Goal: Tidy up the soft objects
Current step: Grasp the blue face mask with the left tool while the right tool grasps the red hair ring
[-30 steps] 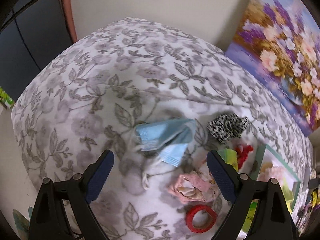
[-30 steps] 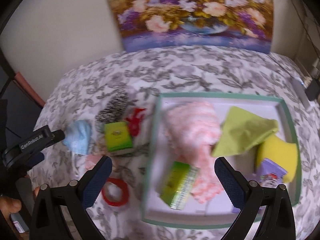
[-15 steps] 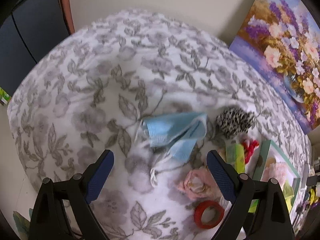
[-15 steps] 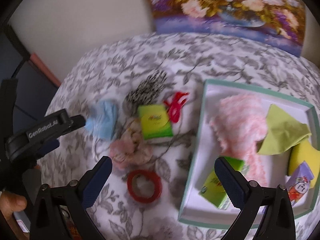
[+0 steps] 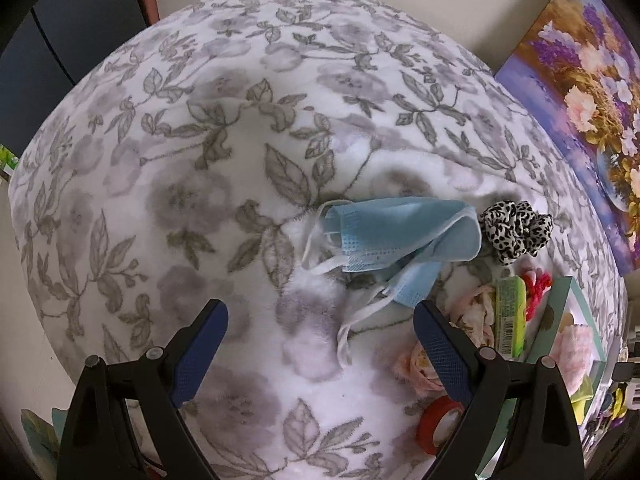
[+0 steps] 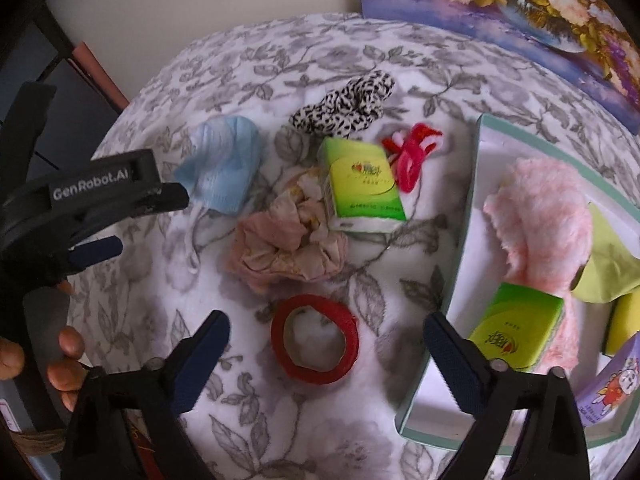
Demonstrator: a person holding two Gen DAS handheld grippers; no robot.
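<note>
So I've got both grippers hanging over the table with the floral cloth [image 5: 208,152] on it. My left gripper [image 5: 320,344] has its jaws spread wide with nothing between them, and it's pointed at the blue face masks [image 5: 392,236], which lie crumpled on the cloth just ahead of the fingertips, ear loops trailing toward me. Right next to the masks is the black-and-white spotted scrunchie [image 5: 516,232].

My right gripper [image 6: 326,354] is also wide open and empty. It sits over the red tape ring [image 6: 314,340], which lies flat on the cloth between the two fingers, not touched by either as far as I can tell. Just past the ring is a crumpled pink cloth [image 6: 284,244], and the green tissue pack [image 6: 362,184] is touching its far edge. A red ribbon [image 6: 412,156] is beside the pack, close enough that I can't tell if they touch.

Off to the right is the teal-rimmed tray [image 6: 456,236]. Inside it I see a fluffy pink thing [image 6: 540,220], a second green tissue pack [image 6: 516,328] leaning against it, a green cloth [image 6: 612,260], a bit of yellow sponge [image 6: 628,320] and a purple packet [image 6: 612,384] at the near corner.

From the right camera I can see my left hand [image 6: 48,356] wrapped round the other gripper's handle. A flower painting [image 6: 520,4] leans against the wall behind the table.
</note>
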